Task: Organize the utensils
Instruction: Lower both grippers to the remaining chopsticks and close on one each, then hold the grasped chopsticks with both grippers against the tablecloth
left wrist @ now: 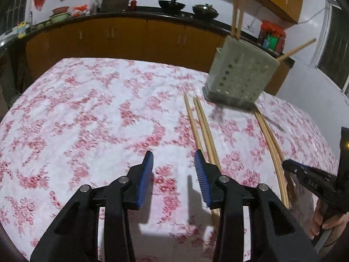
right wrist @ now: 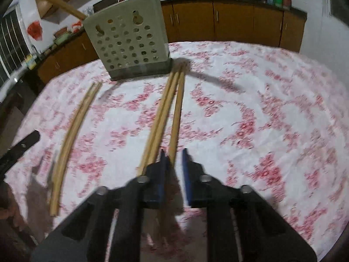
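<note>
A grey perforated utensil holder stands on the flowered tablecloth, with several chopsticks sticking out of its top. Loose chopsticks lie flat in two groups in front of it. My left gripper is open over bare cloth, and one group lies just right of its right finger. My right gripper hovers low over three chopsticks, jaws nearly together. One stick shows through the slit. Blur hides whether the pads touch it. The other pair lies to the left.
Behind the table runs a dark counter over brown cabinets, with woks and bowls on it. A person's hand holds the right gripper at the frame's right edge. The left gripper's tip shows at the left.
</note>
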